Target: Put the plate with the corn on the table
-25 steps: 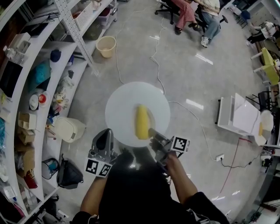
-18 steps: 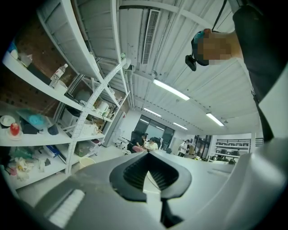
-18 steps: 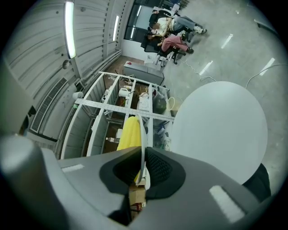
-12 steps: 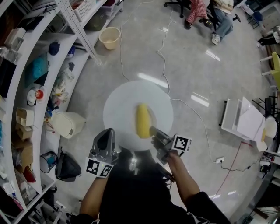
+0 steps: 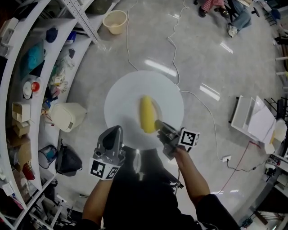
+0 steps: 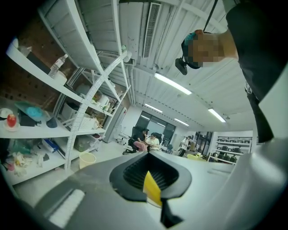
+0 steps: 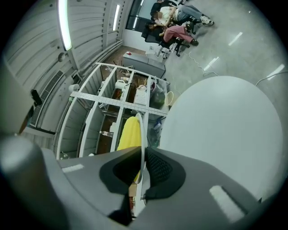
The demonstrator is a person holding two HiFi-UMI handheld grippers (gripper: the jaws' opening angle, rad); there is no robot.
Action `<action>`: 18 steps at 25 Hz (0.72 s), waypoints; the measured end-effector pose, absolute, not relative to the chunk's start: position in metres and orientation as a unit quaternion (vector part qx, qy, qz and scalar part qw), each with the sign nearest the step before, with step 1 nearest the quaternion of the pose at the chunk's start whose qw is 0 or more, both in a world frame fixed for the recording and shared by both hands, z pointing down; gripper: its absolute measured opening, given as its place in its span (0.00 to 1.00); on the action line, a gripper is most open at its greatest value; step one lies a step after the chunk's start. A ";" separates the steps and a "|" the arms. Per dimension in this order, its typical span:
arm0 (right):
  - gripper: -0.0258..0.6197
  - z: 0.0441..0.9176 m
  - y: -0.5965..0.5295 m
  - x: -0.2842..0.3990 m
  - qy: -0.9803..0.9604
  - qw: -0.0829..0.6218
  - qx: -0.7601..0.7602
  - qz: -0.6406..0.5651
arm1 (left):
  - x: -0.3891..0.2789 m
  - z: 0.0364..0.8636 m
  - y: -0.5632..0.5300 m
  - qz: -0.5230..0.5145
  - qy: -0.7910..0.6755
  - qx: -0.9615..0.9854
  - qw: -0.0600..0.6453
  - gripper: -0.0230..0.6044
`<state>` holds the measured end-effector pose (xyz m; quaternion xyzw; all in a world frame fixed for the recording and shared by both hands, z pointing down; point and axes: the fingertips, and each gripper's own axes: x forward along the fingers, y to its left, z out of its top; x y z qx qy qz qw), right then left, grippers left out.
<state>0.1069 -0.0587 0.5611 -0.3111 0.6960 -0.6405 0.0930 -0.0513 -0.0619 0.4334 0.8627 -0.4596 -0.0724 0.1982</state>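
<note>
A round white plate (image 5: pixel 166 99) with a yellow corn cob (image 5: pixel 146 114) lying on it hangs level over the floor. My right gripper (image 5: pixel 159 126) is shut on the plate's near rim, just below the cob. In the right gripper view the thin rim runs between the pads of the right gripper (image 7: pixel 141 161), with the corn cob (image 7: pixel 129 132) on one side and the plate's underside (image 7: pixel 225 126) on the other. My left gripper (image 5: pixel 112 134) is by the plate's near-left edge, its jaws together. The left gripper (image 6: pixel 150 179) shows a small yellow sliver at the pads' seam.
White shelving (image 5: pixel 27 90) full of items curves along the left. A cream bucket (image 5: pixel 114 19), a cream bin (image 5: pixel 67 116) and a black bag (image 5: pixel 67 159) stand beside it. A cable (image 5: pixel 198 103) crosses the grey floor. A white cart (image 5: pixel 252 119) is at right, and seated people (image 5: pixel 225 11) far off.
The floor, bucket and shelves have slid up and away in the head view while the plate looks a little larger. Both grippers keep their places at the plate.
</note>
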 end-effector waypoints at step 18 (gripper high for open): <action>0.09 0.649 -0.061 0.091 0.685 0.070 -0.288 -0.666 | -0.047 0.492 -0.071 -0.083 -0.468 0.852 0.219 0.04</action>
